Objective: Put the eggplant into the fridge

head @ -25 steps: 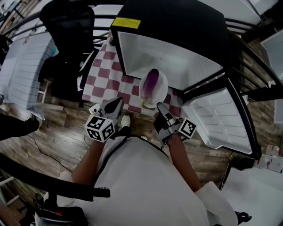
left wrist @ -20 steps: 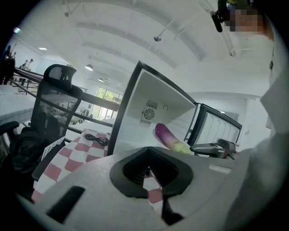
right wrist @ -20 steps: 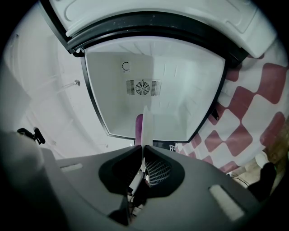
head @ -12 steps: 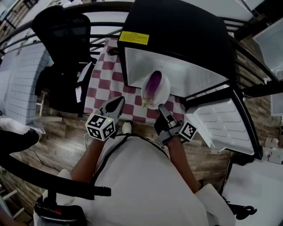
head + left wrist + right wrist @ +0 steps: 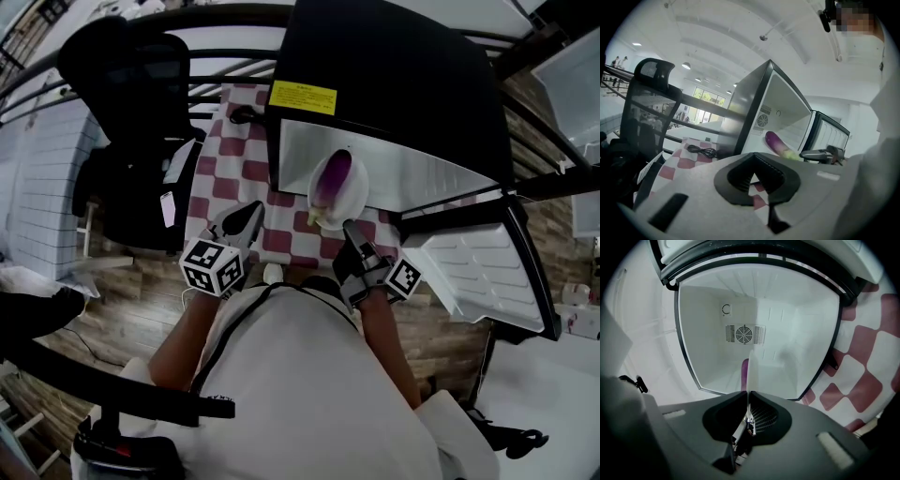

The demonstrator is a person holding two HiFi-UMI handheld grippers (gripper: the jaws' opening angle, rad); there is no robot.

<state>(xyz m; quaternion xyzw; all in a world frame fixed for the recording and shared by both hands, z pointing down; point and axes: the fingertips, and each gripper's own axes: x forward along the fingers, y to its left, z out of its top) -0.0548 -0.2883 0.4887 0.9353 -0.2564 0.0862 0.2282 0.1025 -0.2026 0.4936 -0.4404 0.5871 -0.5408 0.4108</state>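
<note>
A purple eggplant (image 5: pixel 332 177) with a pale green end lies on a white plate (image 5: pixel 349 199). My right gripper (image 5: pixel 349 229) is shut on the plate's near rim and holds it level at the mouth of the fridge (image 5: pixel 394 84). In the right gripper view the plate (image 5: pixel 751 369) is edge-on, with the eggplant (image 5: pixel 745 372) just left of it, in front of the white fridge interior (image 5: pixel 759 310). My left gripper (image 5: pixel 246 219) hovers shut and empty over the checked cloth, left of the plate. The left gripper view shows the eggplant (image 5: pixel 776 142) beside the fridge opening.
The fridge door (image 5: pixel 483 267) stands open to the right. A red-and-white checked tablecloth (image 5: pixel 234 178) lies under the fridge, with a black cable (image 5: pixel 701 151) on it. A black office chair (image 5: pixel 131 112) stands to the left. Black railings run behind.
Both grippers have moved toward the fridge. The plate with the eggplant, which was over the cloth, is now at the fridge opening.
</note>
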